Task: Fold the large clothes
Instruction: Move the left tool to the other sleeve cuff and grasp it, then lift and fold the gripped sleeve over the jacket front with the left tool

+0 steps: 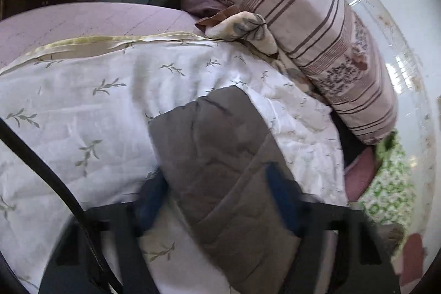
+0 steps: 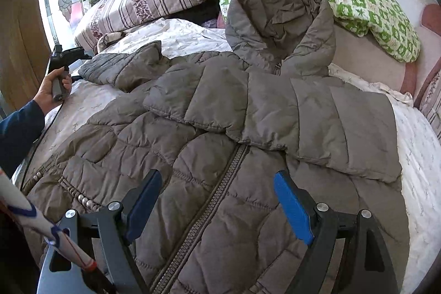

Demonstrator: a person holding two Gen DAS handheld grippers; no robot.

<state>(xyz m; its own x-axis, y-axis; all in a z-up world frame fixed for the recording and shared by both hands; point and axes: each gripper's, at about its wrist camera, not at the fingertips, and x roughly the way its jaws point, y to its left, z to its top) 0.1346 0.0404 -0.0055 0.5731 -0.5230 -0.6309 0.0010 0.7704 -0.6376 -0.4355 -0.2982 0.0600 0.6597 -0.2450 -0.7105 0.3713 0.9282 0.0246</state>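
Observation:
A large grey-brown hooded puffer jacket (image 2: 220, 145) lies front up on the bed, zipper (image 2: 209, 200) down its middle. Its right sleeve (image 2: 275, 106) is folded across the chest. Its left sleeve (image 2: 124, 65) stretches out to the left. My left gripper (image 1: 217, 181) hovers over the end of that sleeve (image 1: 220, 145), jaws wide open either side of it; it also shows in the right wrist view (image 2: 69, 54), held in a hand. My right gripper (image 2: 217, 203) is open and empty above the jacket's lower front.
A white leaf-print quilt (image 1: 82, 101) covers the bed. A striped pillow (image 2: 143, 1) and a green checked pillow (image 2: 358, 4) lie at the head, against the wall. A cable (image 1: 46, 172) runs along the left. A wooden door (image 2: 19, 45) stands on the left.

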